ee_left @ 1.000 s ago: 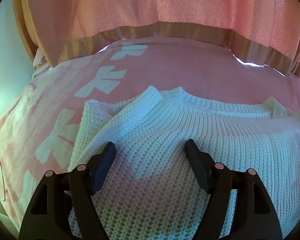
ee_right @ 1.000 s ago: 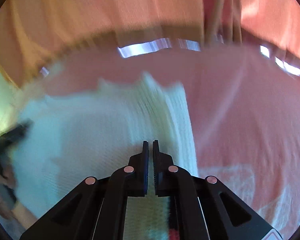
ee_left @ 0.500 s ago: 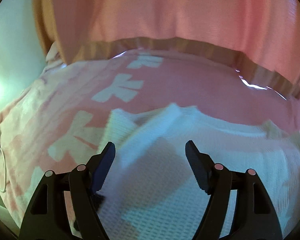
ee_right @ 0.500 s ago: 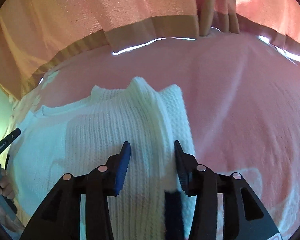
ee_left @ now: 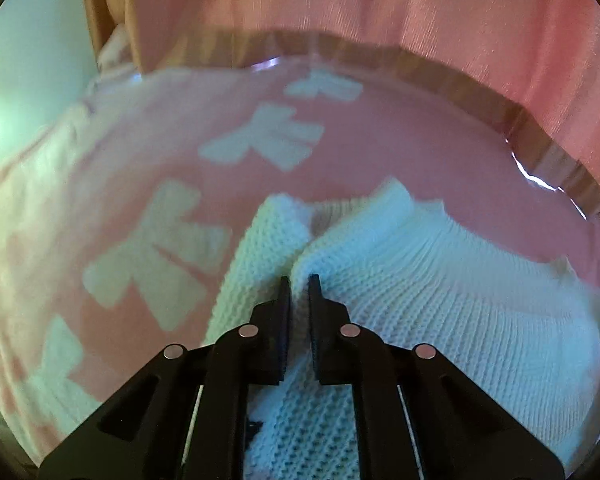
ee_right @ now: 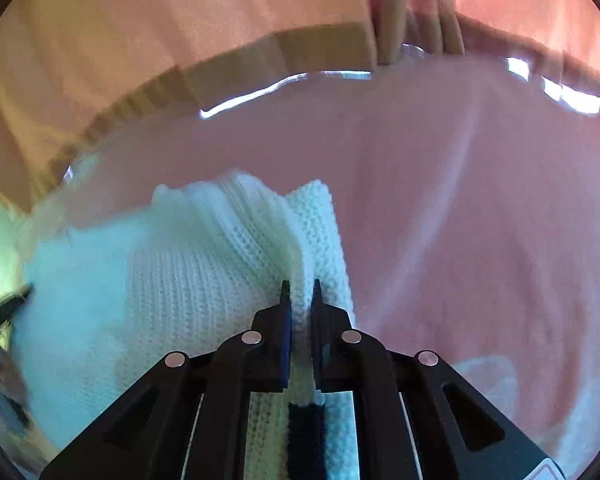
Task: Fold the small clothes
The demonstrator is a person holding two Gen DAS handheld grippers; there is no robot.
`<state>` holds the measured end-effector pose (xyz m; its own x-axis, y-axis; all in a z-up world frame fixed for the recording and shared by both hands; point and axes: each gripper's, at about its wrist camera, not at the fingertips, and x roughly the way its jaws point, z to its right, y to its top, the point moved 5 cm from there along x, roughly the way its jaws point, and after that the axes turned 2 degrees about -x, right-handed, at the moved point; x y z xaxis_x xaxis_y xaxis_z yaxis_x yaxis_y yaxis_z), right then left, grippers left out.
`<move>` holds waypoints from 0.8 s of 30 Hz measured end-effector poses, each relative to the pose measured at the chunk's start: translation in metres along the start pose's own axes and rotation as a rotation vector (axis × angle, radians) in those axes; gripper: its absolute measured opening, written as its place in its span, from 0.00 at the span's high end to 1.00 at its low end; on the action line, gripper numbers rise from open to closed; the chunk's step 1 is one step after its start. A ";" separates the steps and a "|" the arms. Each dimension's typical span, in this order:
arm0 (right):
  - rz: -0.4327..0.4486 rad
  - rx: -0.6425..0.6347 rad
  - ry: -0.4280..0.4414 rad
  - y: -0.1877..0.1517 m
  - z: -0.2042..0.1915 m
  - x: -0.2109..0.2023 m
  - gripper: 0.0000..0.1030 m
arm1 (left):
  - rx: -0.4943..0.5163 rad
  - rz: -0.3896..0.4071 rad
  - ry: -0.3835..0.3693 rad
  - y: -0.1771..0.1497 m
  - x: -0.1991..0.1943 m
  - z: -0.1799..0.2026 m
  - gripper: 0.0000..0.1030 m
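A small white knitted sweater [ee_left: 440,292] lies on a pink bedspread [ee_left: 400,152]. My left gripper [ee_left: 299,285] is shut on a pinch of the sweater near its left edge. In the right wrist view the sweater [ee_right: 188,280] fills the lower left. My right gripper [ee_right: 300,290] is shut on a raised fold at the sweater's right edge. A dark stripe of the sweater [ee_right: 304,440] shows between the right gripper's arms.
The bedspread [ee_right: 480,200] has white bow prints [ee_left: 268,140] on its left part. Pink curtains [ee_left: 380,8] with a tan band hang behind the bed. The left gripper's tip [ee_right: 4,312] shows at the right wrist view's left edge.
Both grippers were open over the sweater half a second ago and have closed on its knit. The left view has shifted left along the sweater's edge.
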<state>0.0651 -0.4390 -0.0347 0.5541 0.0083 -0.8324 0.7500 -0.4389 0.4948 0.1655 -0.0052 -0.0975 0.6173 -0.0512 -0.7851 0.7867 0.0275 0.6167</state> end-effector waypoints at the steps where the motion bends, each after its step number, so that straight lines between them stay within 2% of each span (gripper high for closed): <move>1: 0.018 -0.020 -0.005 0.003 -0.004 -0.009 0.92 | 0.017 0.011 -0.003 0.002 -0.005 0.004 0.90; 3: 0.105 -0.046 -0.006 0.008 -0.016 -0.035 0.85 | -0.006 0.025 -0.059 0.005 -0.020 0.007 0.89; 5: 0.190 -0.093 0.029 0.007 -0.036 -0.061 0.84 | -0.012 0.053 -0.109 0.005 -0.036 0.013 0.85; 7: 0.210 -0.154 0.095 0.000 -0.062 -0.068 0.84 | 0.028 0.081 -0.114 0.001 -0.045 0.027 0.80; 10: 0.132 -0.263 0.205 -0.025 -0.109 -0.050 0.84 | 0.114 0.070 -0.137 -0.017 -0.045 0.057 0.80; 12: 0.027 -0.308 0.270 -0.045 -0.133 -0.028 0.86 | 0.186 0.017 -0.138 -0.034 -0.033 0.077 0.79; 13: -0.013 -0.326 0.281 -0.054 -0.139 -0.017 0.88 | 0.206 0.007 -0.120 -0.040 -0.029 0.081 0.79; 14: -0.050 -0.360 0.255 -0.061 -0.143 -0.003 0.97 | 0.242 0.040 -0.083 -0.043 -0.028 0.085 0.78; 16: -0.030 -0.383 0.213 -0.059 -0.133 0.001 1.00 | 0.279 0.062 -0.058 -0.045 -0.029 0.085 0.73; 20: -0.021 -0.178 0.107 -0.034 -0.061 -0.005 1.00 | 0.213 0.052 -0.073 -0.039 -0.028 0.064 0.65; 23: -0.025 -0.026 0.140 -0.030 -0.027 -0.014 0.98 | 0.203 0.048 -0.080 -0.042 -0.032 0.057 0.65; 24: -0.006 -0.022 0.071 -0.028 -0.021 -0.020 0.92 | 0.211 0.050 -0.072 -0.043 -0.034 0.057 0.65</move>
<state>0.0405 -0.4085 -0.0267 0.5736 0.0749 -0.8157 0.7604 -0.4189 0.4963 0.1102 -0.0616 -0.0946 0.6471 -0.1263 -0.7519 0.7311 -0.1770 0.6589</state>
